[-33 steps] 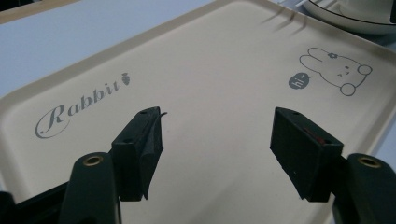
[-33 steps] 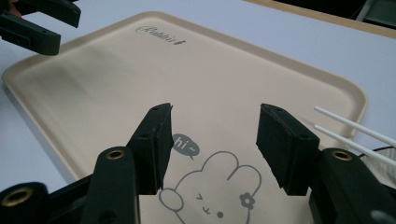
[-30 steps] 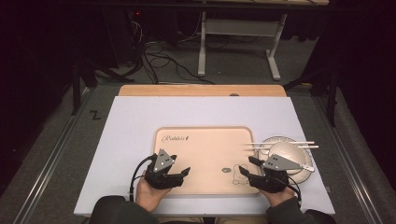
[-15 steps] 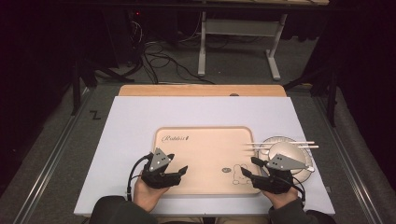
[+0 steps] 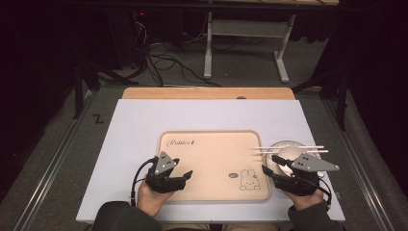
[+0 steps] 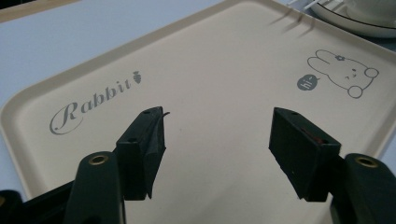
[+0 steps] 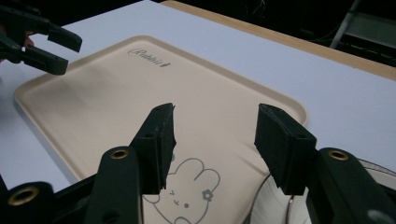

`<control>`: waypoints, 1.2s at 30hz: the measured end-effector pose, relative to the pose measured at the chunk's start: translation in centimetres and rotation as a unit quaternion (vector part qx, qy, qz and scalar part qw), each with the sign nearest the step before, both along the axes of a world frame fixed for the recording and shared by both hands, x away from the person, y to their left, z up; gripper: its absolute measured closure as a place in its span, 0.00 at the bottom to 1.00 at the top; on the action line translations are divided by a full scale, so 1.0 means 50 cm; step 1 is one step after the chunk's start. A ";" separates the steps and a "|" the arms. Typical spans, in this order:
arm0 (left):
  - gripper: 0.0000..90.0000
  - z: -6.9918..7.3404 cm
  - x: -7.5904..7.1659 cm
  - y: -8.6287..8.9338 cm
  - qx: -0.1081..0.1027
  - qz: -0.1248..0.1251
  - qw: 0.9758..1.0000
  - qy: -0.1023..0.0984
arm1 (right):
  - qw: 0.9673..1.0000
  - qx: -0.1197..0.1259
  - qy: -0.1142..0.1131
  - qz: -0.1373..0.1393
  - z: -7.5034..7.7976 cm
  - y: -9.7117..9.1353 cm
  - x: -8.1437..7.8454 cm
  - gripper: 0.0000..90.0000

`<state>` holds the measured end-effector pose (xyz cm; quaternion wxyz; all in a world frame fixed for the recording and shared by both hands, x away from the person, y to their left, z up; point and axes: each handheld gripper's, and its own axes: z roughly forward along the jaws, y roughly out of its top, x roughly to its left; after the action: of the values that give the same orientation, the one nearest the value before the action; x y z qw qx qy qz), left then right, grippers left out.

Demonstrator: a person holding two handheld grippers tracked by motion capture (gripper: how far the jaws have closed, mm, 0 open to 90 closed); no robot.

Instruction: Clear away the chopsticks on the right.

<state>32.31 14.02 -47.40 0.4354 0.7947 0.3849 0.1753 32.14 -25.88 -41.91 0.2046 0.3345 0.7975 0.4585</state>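
Both grippers' fingers spread and empty, left gripper (image 5: pixel 185 174) just narrowing, right gripper (image 5: pixel 268 165), over beige rabbit-printed plastic tray (image 5: pixel 211 149).

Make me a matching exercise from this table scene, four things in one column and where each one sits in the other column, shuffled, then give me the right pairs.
Things:
1. tray
2. bowl
3. chopsticks
4. rabbit drawing

Places:
A. lying across the bowl's top
B. printed in the tray's near right corner
C. on the white mat, just right of the tray
D. in the middle of the white mat, between the two grippers

Pairs: 1-D, 2-C, 3-A, 4-B
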 end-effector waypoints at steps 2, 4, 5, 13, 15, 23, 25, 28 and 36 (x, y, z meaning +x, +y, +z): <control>0.41 -0.001 0.003 0.001 -0.001 -0.002 1.000 0.003 | 1.000 -0.005 -0.001 -0.003 0.011 -0.009 0.005 0.54; 0.41 -0.003 0.006 0.000 -0.002 -0.009 1.000 0.004 | 1.000 -0.003 -0.004 -0.007 0.019 -0.016 0.006 0.57; 0.41 -0.003 0.006 0.000 -0.002 -0.009 1.000 0.004 | 1.000 -0.003 -0.004 -0.007 0.019 -0.016 0.006 0.57; 0.41 -0.005 0.009 -0.003 -0.004 -0.020 1.000 0.006 | 1.000 0.011 0.002 -0.027 0.049 -0.060 0.026 0.53; 0.40 -0.006 0.008 -0.004 0.001 -0.018 1.000 0.004 | 0.999 0.014 0.003 -0.033 0.054 -0.071 0.029 0.53; 0.39 -0.007 0.009 -0.006 0.008 -0.014 1.000 0.003 | 0.998 0.036 0.004 -0.048 0.080 -0.111 0.036 0.57; 0.38 -0.006 0.009 -0.006 0.009 -0.014 1.000 0.003 | 0.998 0.036 0.002 -0.052 0.085 -0.117 0.039 0.57; 0.38 -0.006 0.009 -0.007 0.009 -0.018 1.000 0.005 | 0.998 0.041 0.001 -0.046 0.086 -0.124 0.046 0.58; 0.38 -0.004 0.019 -0.012 0.006 -0.023 1.000 0.005 | 0.999 0.024 0.000 -0.048 0.101 -0.131 0.054 0.57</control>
<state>33.26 13.40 -47.62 0.4325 0.8067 0.3680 0.1637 34.84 -32.44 -36.88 0.2180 0.3769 0.7696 0.4671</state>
